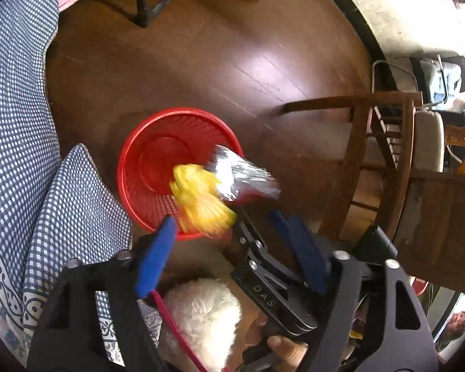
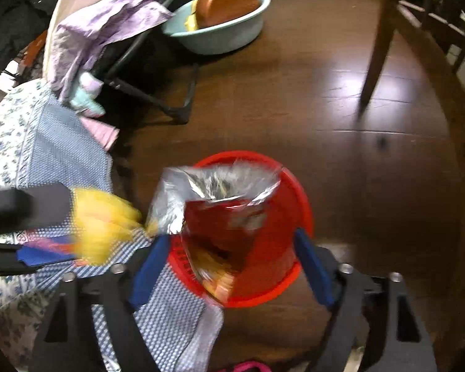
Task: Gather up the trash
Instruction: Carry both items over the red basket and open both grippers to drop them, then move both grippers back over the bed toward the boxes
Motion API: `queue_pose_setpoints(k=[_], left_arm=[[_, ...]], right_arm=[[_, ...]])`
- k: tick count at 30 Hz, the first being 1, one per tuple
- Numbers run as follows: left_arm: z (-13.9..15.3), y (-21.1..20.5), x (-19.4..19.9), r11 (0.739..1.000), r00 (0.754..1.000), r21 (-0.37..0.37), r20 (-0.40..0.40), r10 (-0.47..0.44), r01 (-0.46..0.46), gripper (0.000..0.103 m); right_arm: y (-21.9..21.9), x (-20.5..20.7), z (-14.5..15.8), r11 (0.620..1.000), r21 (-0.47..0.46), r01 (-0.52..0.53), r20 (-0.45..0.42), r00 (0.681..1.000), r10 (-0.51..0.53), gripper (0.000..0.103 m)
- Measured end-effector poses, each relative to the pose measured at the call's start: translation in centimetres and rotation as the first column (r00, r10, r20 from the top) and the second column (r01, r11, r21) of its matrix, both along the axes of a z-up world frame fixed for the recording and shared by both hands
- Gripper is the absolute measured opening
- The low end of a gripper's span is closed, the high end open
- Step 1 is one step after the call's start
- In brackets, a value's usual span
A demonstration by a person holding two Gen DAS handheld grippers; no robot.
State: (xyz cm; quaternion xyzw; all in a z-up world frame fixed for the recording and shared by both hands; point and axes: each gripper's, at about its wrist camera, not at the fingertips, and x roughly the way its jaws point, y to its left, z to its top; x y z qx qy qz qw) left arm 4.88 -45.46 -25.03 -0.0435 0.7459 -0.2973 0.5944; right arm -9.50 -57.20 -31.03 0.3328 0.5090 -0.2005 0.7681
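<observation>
Dropping trash into a bin is the step in hand, by my reading. Both claws point steeply down over a dark wooden floor (image 1: 226, 62). The left claw (image 1: 223, 241) stands spread, nothing pressed between its blue pads; just ahead of its tips a blurred yellow wrapper (image 1: 201, 198) hangs over the near rim of a red mesh basket (image 1: 158, 142). The right claw (image 2: 229, 257) is spread too, and a foil snack bag (image 2: 220, 192) sits loose between and beyond its pads, mouth up, partly inside the basket. A checked cloth (image 1: 21, 130) lies to the left. Farther off sits a pale basin (image 2: 226, 40). Next, both claws should lift clear and seek more litter.
</observation>
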Motion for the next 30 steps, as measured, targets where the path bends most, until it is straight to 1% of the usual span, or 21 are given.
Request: queue_pose_setpoints(k=[2, 4, 6, 8, 9, 11, 13, 14, 15, 16, 19, 20, 23, 24, 27, 29, 30], left_arm=[[0.4, 0.3, 0.0, 1.000, 1.000, -0.007, 0.003, 0.006, -0.006, 0.078], [0.9, 0.7, 0.1, 1.000, 1.000, -0.010, 0.007, 0.011, -0.011, 0.078], [1.9, 1.1, -0.1, 1.000, 0.999, -0.010, 0.037, 0.009, -0.008, 0.078], [3.5, 1.3, -0.5, 1.000, 0.995, -0.010, 0.094, -0.016, 0.017, 0.078], [4.8, 1.5, -0.9, 0.999, 0.990, -0.010, 0.138, -0.037, 0.038, 0.078], [7.2, 2.0, -1.5, 0.997, 0.976, -0.025, 0.208, -0.067, 0.074, 0.078], [10.1, 3.1, -1.9, 0.995, 0.959, -0.054, 0.276, -0.068, 0.086, 0.078], [11.9, 4.0, -2.0, 0.994, 0.946, -0.067, 0.318, -0.058, 0.083, 0.078], [12.9, 4.7, -2.0, 0.994, 0.938, -0.072, 0.343, -0.051, 0.081, 0.083], [14.1, 5.7, -2.0, 0.995, 0.926, -0.075, 0.376, -0.037, 0.071, 0.085], [17.4, 9.0, -2.4, 0.995, 0.890, -0.097, 0.456, 0.014, 0.034, 0.085], [18.0, 9.8, -2.4, 0.995, 0.883, -0.098, 0.469, 0.023, 0.026, 0.085], [20.2, 13.4, -2.6, 0.996, 0.841, -0.094, 0.537, 0.062, -0.013, 0.086], [20.8, 14.8, -2.6, 0.996, 0.824, -0.087, 0.562, 0.071, -0.027, 0.088], [22.3, 19.1, -2.5, 0.996, 0.772, -0.068, 0.630, 0.086, -0.056, 0.089], [23.2, 21.8, -2.5, 0.996, 0.729, -0.043, 0.679, 0.085, -0.076, 0.089], [23.7, 23.8, -2.5, 0.995, 0.698, -0.031, 0.711, 0.090, -0.097, 0.089]], right_arm=[[-0.3, -0.6, 0.4, 1.000, 0.000, 0.016, -0.007, 1.000, -0.016, 0.082], [-0.5, -1.3, 1.3, 0.999, -0.020, 0.033, -0.013, 0.999, -0.033, 0.082], [-0.6, -1.9, 2.7, 0.998, -0.051, 0.043, -0.011, 0.999, -0.043, 0.083], [-0.6, -2.3, 4.3, 0.995, -0.091, 0.048, -0.008, 0.999, -0.049, 0.089], [-0.5, -2.5, 5.4, 0.992, -0.118, 0.048, -0.002, 0.999, -0.048, 0.090], [-0.3, -2.5, 7.2, 0.988, -0.152, 0.040, 0.026, 0.999, -0.036, 0.093], [0.5, -2.3, 9.5, 0.984, -0.175, 0.016, 0.055, 0.998, -0.006, 0.096], [1.1, -1.9, 10.8, 0.982, -0.190, 0.000, 0.072, 0.997, 0.015, 0.097], [1.7, -1.6, 11.8, 0.979, -0.203, -0.011, 0.083, 0.996, 0.029, 0.097], [2.3, -1.1, 12.8, 0.976, -0.215, -0.024, 0.096, 0.994, 0.046, 0.097], [4.9, 0.1, 16.2, 0.963, -0.258, -0.075, 0.145, 0.983, 0.116, 0.097], [5.9, 0.7, 17.2, 0.957, -0.275, -0.095, 0.158, 0.977, 0.143, 0.097], [9.1, 2.2, 20.4, 0.935, -0.321, -0.152, 0.187, 0.957, 0.220, 0.097], [10.0, 2.4, 21.2, 0.929, -0.331, -0.166, 0.193, 0.952, 0.239, 0.097], [13.5, 3.9, 23.6, 0.903, -0.369, -0.222, 0.206, 0.927, 0.312, 0.097], [16.0, 5.0, 24.9, 0.876, -0.403, -0.266, 0.200, 0.908, 0.368, 0.097], [17.5, 5.6, 25.6, 0.853, -0.431, -0.294, 0.190, 0.895, 0.404, 0.097]])
